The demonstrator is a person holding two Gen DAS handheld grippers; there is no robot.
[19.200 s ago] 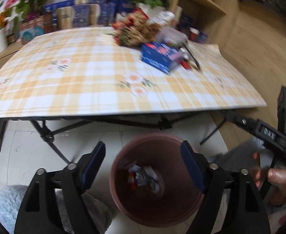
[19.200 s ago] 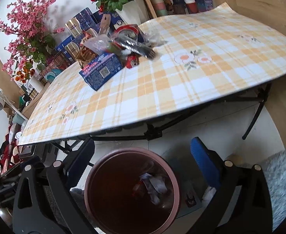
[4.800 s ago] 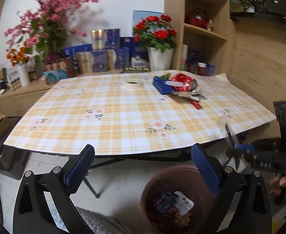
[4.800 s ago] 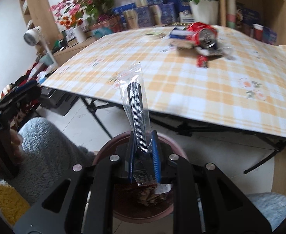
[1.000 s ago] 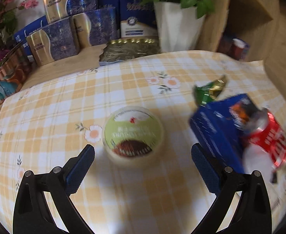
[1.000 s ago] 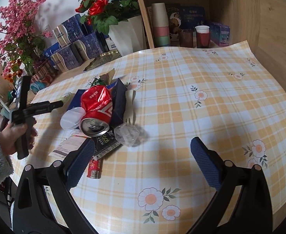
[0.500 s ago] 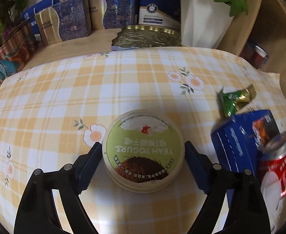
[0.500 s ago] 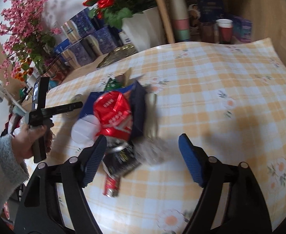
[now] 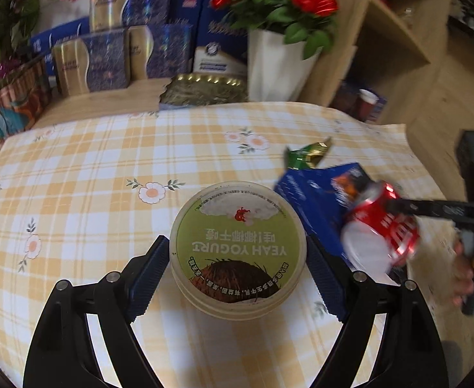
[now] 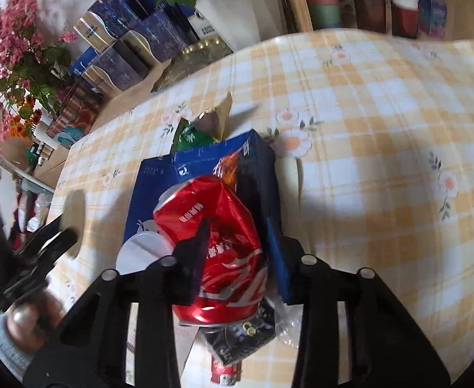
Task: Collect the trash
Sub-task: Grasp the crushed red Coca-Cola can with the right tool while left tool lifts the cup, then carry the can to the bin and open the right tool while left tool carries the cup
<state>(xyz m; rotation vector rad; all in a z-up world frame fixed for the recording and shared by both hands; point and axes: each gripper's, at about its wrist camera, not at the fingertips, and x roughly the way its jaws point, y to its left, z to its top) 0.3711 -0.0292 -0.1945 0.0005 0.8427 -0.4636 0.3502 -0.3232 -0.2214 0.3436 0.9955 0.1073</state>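
Your left gripper (image 9: 237,255) is clamped on the round yogurt tub (image 9: 237,245), a blue pad pressed against each side of its rim, with the green lid facing up over the checked tablecloth (image 9: 91,194). Take that tub as your landmark. Just to its right lies the blue carton (image 9: 314,194), and the crushed red can (image 10: 217,242) lies on top of that carton. A green and gold wrapper (image 9: 306,155) sits beyond the carton, on the far side from you. Your right gripper (image 10: 237,252) straddles the can and its jaws are closing: the left finger already lies against the can's dented side, and the right pad stands close along its other side, though you cannot tell whether that one touches. A white plastic lid (image 10: 140,252) lies between the can and the tub. Nearer you than the can are a dark packet (image 10: 237,342) and some clear plastic (image 10: 288,326). Behind the tub, past the table's far edge, stands the white vase (image 9: 279,68) of red roses.
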